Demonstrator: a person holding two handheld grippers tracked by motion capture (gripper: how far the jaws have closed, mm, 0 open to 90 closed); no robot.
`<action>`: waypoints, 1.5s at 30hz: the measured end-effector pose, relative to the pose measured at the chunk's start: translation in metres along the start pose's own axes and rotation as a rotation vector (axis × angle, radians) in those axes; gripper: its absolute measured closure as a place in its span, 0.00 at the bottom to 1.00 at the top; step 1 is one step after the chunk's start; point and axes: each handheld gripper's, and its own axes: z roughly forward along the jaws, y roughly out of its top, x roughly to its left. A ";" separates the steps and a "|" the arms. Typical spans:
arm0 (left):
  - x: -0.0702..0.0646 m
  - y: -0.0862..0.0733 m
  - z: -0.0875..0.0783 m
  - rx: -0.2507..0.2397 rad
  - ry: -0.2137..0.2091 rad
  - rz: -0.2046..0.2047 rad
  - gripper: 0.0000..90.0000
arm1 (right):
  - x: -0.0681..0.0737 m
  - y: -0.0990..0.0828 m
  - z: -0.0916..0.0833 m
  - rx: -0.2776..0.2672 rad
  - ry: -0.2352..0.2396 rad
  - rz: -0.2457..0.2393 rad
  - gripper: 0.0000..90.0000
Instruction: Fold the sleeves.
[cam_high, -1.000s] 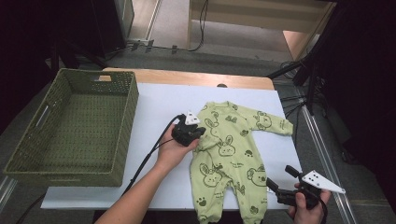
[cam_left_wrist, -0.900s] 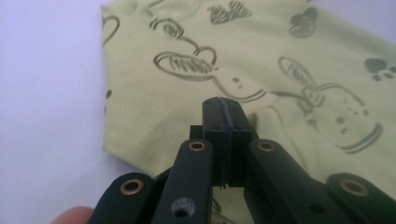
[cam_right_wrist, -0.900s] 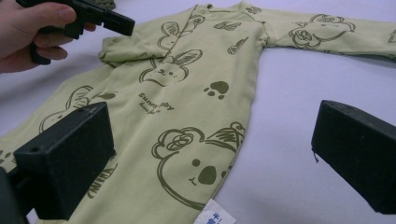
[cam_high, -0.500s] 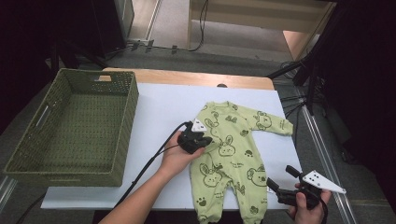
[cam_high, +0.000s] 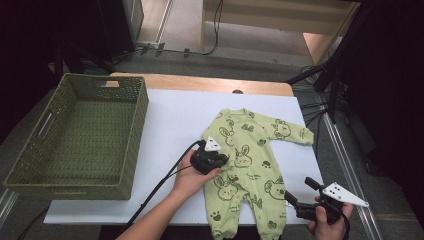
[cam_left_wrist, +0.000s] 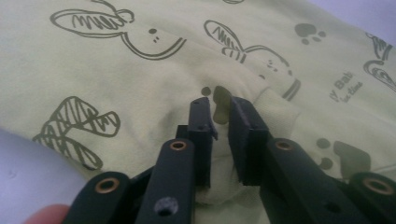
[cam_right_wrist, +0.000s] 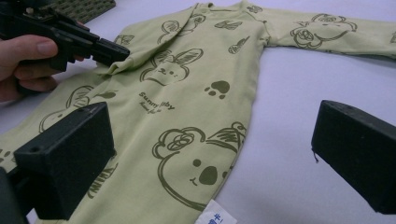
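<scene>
you are folding the baby romper (cam_high: 252, 170), and the step in hand looks like the sleeve fold: your left tool (cam_high: 216, 161) has brought the near sleeve cuff (cam_left_wrist: 275, 109) in over the chest and lowered it there. its jaws have just been opening and now stand a narrow gap apart, with a ridge of the light green cloth between them; the pads seem no longer to pinch it, so it reads as a release. your right tool (cam_high: 296, 204) hangs off the lower right edge of the romper, jaws spread wide with nothing between them.

the romper lies flat on the white bench (cam_high: 170, 115), right of the woven basket (cam_high: 75, 135) and well apart from it. its long axis runs from the neck at the far side toward you, legs ending at the near bench edge, tilted a little to the right. the other sleeve (cam_high: 290, 131) points out to the right, unfolded.

next, judge that you lift the left tool clear without dragging the cuff back out, then take the right tool up to that far sleeve.
</scene>
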 end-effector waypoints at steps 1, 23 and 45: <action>-0.001 0.000 -0.001 -0.005 0.014 0.005 0.82 | 0.000 0.000 0.000 0.001 -0.001 -0.001 0.00; 0.008 -0.024 -0.075 -0.216 0.000 -0.065 0.13 | 0.000 0.001 0.000 0.006 -0.013 -0.007 0.00; 0.009 -0.057 -0.122 -0.268 0.039 -0.048 0.00 | 0.001 0.001 0.003 0.012 -0.018 -0.017 0.00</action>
